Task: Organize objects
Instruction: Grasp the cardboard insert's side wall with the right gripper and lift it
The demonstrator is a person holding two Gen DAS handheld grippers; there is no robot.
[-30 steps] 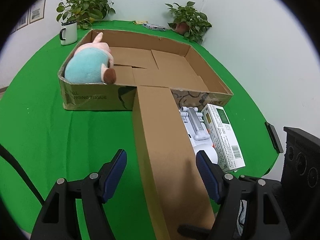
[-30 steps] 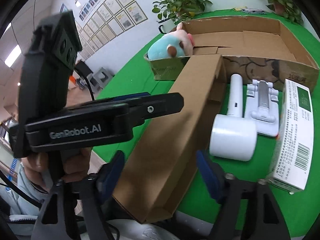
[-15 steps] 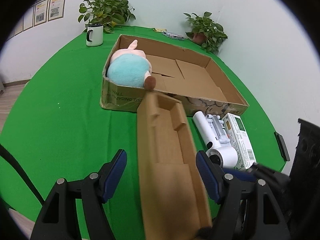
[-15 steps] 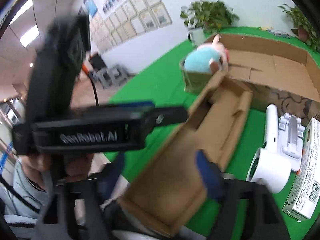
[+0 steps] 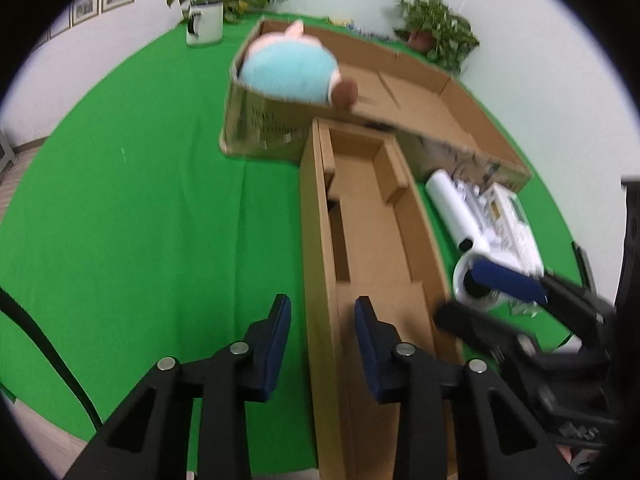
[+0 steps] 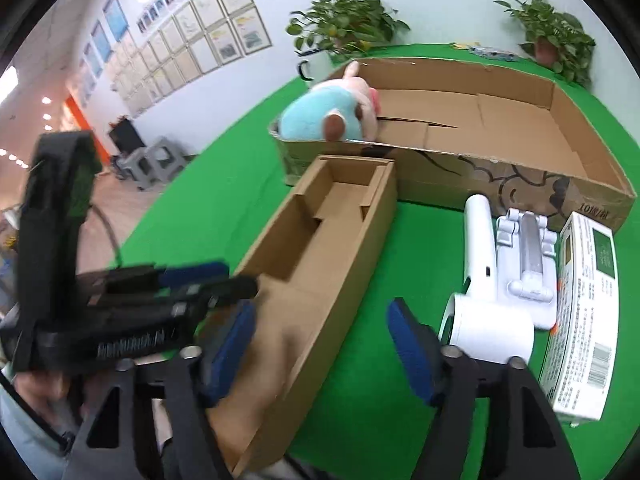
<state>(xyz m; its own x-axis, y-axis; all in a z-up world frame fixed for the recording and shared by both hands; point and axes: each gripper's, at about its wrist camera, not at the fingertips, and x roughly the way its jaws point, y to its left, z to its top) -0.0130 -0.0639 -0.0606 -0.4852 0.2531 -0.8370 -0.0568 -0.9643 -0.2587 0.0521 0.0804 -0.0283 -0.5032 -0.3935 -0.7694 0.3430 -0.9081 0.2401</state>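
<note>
Left claw: my left gripper [image 5: 323,330] has its blue pads either side of the near left wall of the long narrow brown cardboard box [image 5: 372,256]. Jaws are closing on that wall, but there's daylight on both sides, so nothing's clamped yet.

Right claw: right gripper [image 6: 320,354] straddles the box's other long wall at the near end. Jaws closing too, and the right pad is clearly off the cardboard. I'd call it apart, holding nothing.

Long box: lying open side up on the green tablecloth [image 5: 140,220], empty, its far end right up against the big shallow brown cardboard tray [image 6: 576,152].

Beside it: white handheld gadget with a round head [image 6: 486,280], a white and grey folding stand [image 6: 526,256] and a white printed carton with a barcode [image 6: 582,320], all on the cloth to the box's right, near the tray's front wall.

In the tray: just the light-blue and pink plush toy [image 6: 328,114], sitting in the far left corner. The rest of the floor is bare.

Background: white mug [image 5: 205,22] and potted plants [image 6: 344,26] at the far table edge.

Progress: early, I reckon. One thing is packed, three loose items plus the long box are still out.
</note>
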